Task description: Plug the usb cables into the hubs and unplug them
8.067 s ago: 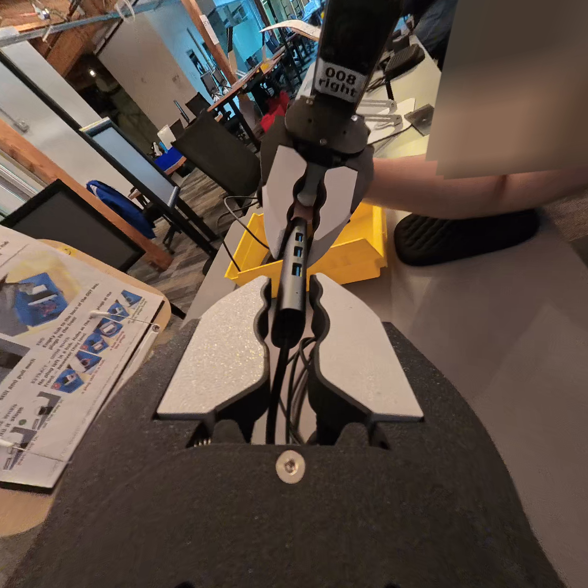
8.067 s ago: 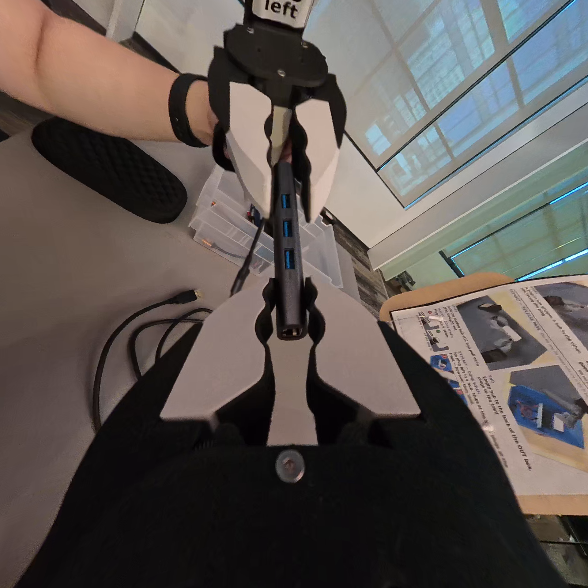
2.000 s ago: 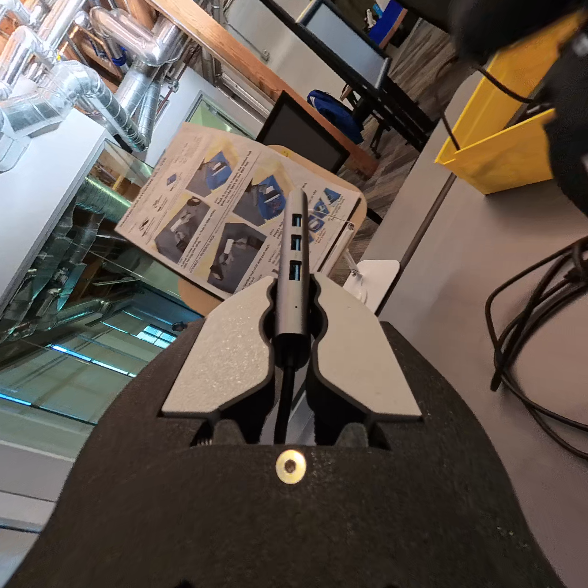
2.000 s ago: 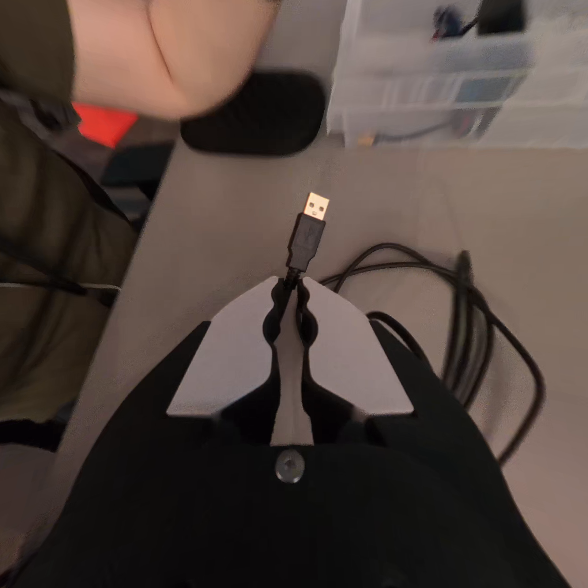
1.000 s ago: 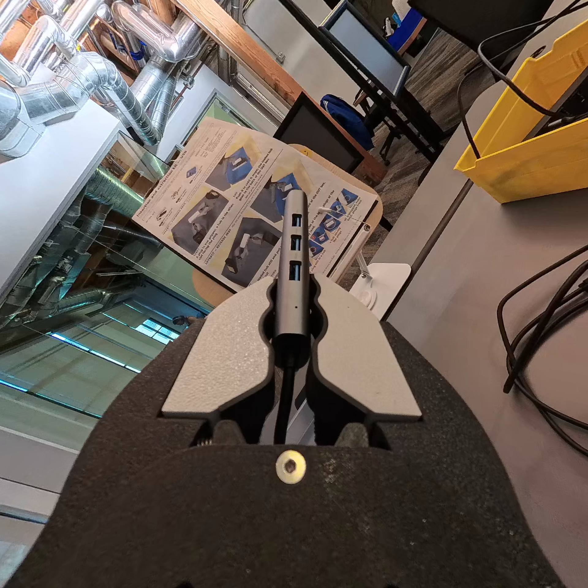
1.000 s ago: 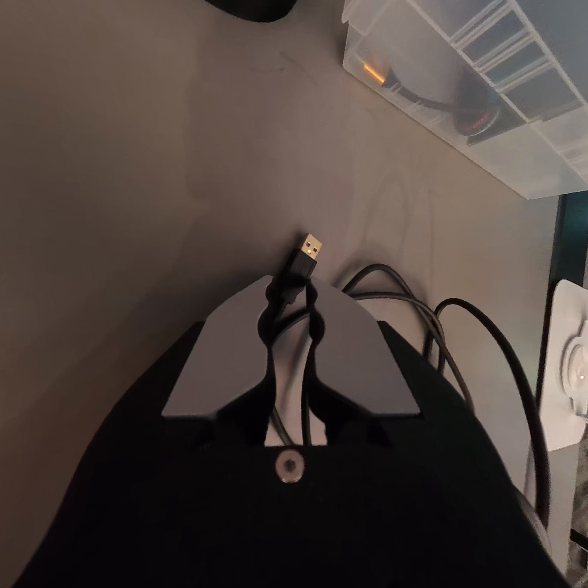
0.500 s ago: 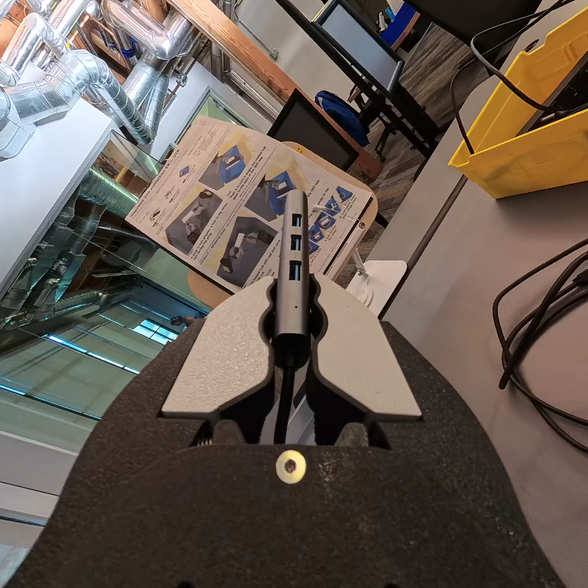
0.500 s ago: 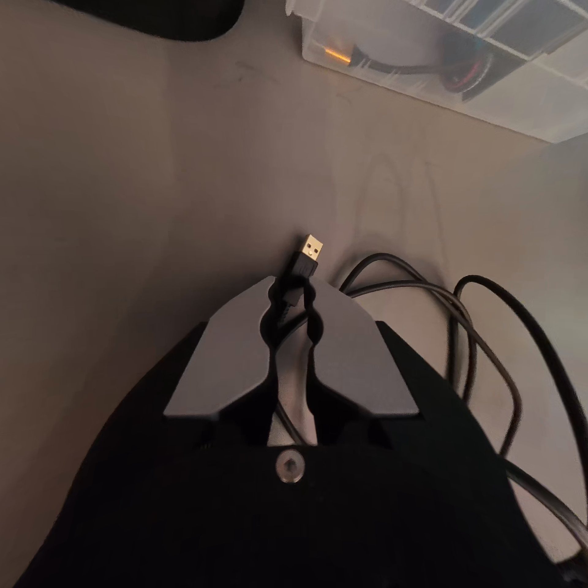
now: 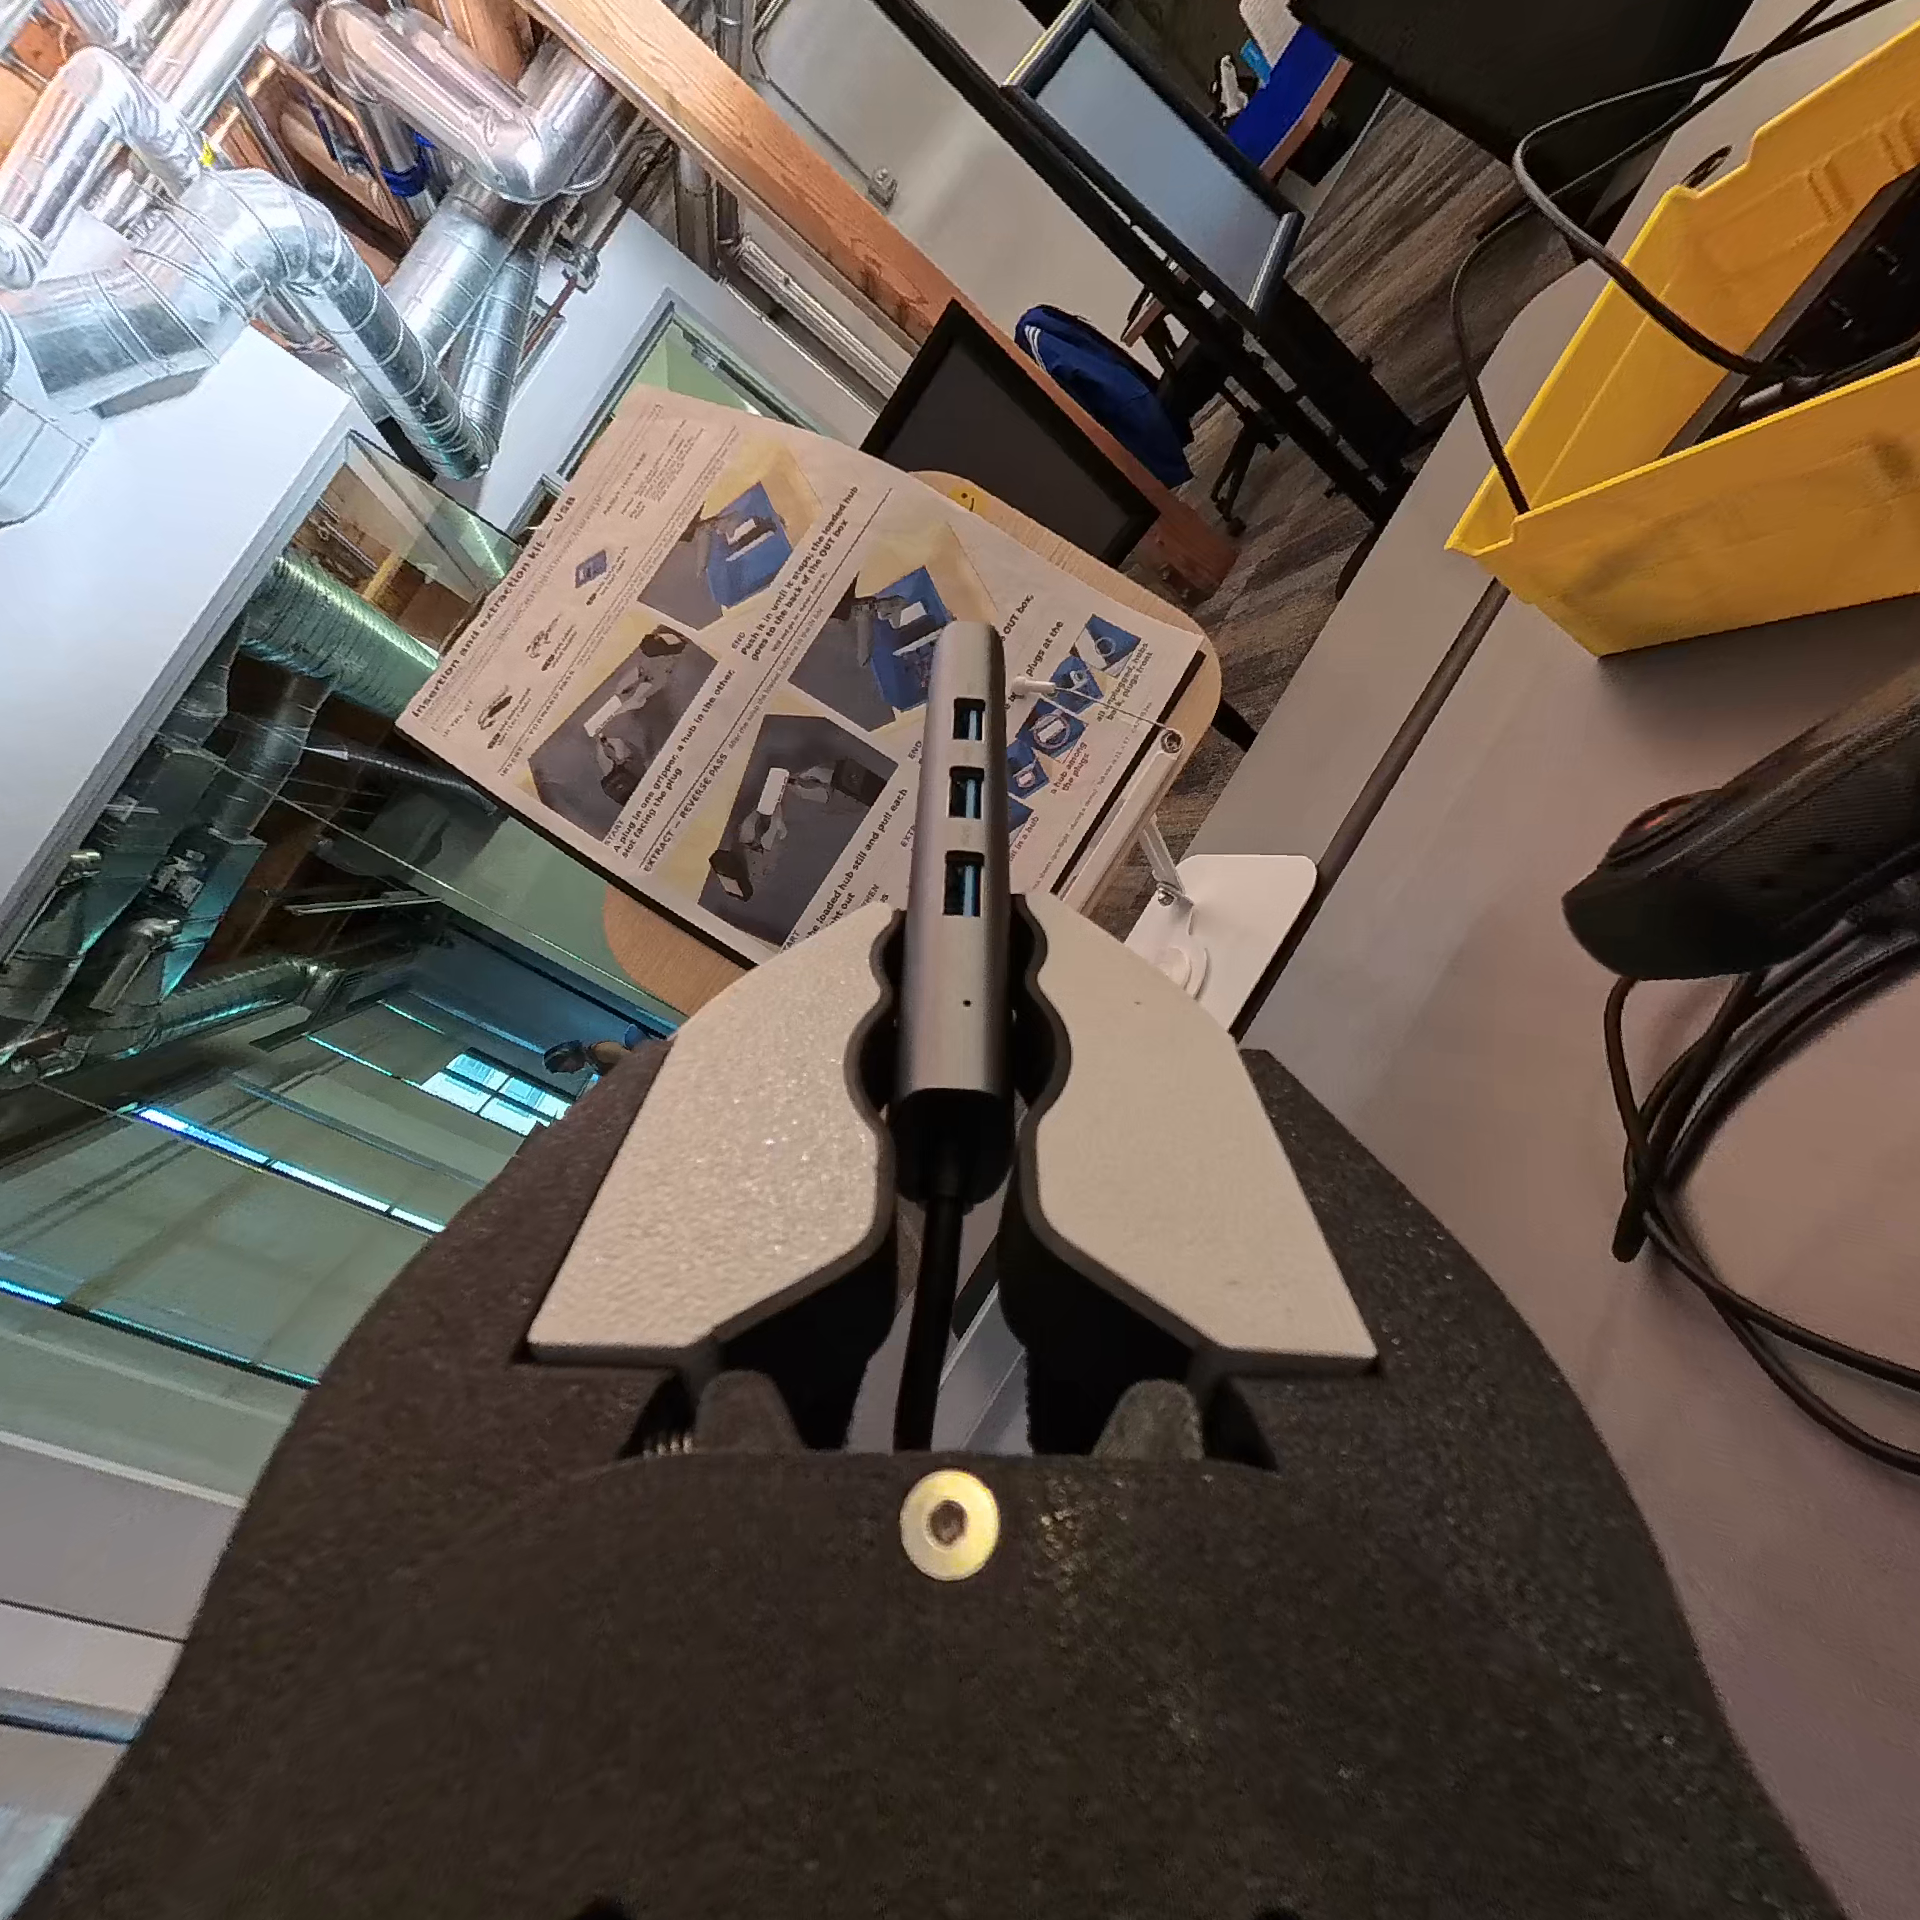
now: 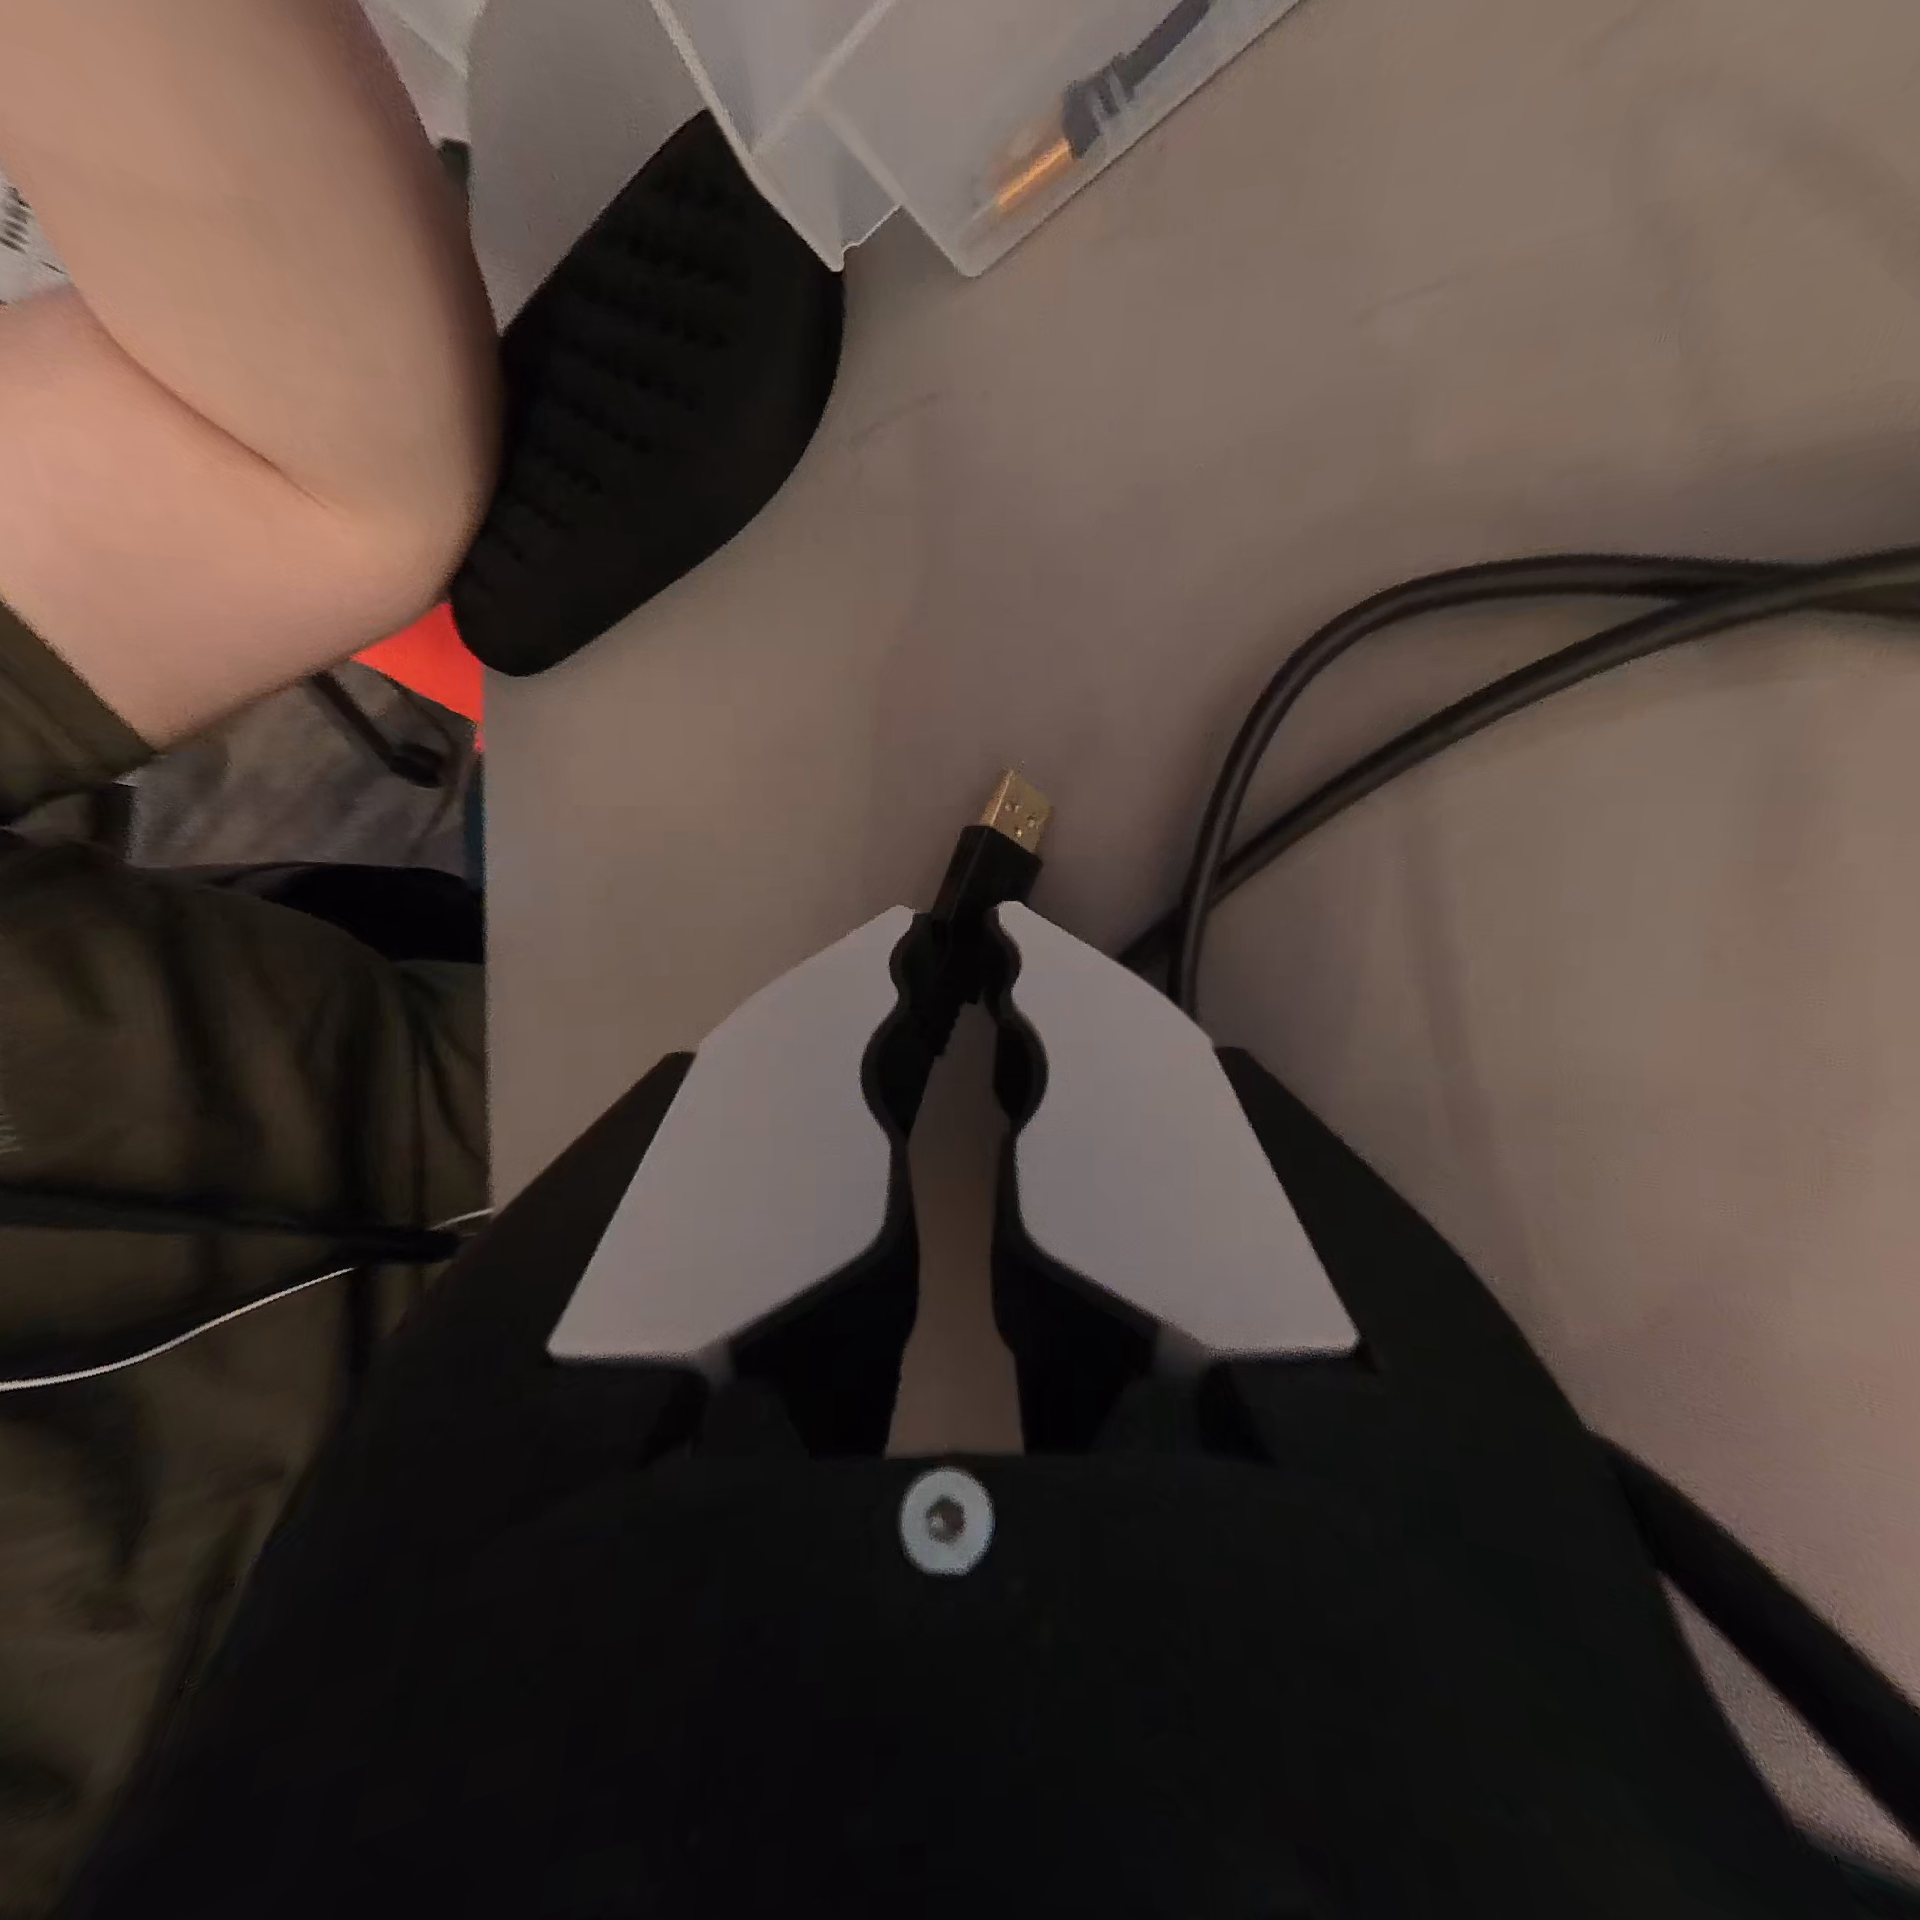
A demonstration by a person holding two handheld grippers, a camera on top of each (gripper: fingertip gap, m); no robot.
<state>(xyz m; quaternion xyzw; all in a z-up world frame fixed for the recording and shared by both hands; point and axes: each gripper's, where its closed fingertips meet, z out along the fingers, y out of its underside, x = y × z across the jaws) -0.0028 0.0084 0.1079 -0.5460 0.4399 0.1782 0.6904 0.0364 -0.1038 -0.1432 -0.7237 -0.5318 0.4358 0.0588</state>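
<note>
Hub (image 9: 951, 883) grey, three blue ports, clamped by left fingers (image 9: 769, 1132); right fingers (image 10: 1101, 1143) pinch gold-tipped plug (image 10: 992, 852).

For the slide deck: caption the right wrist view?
Right gripper pinches black USB plug, gold tip forward, above grey table.

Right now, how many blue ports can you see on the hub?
3, in a row along the hub: one near the left gripper, one in the middle, one near the far tip.

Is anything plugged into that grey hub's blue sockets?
No. All three blue sockets on the hub show empty in the left claw.
</note>
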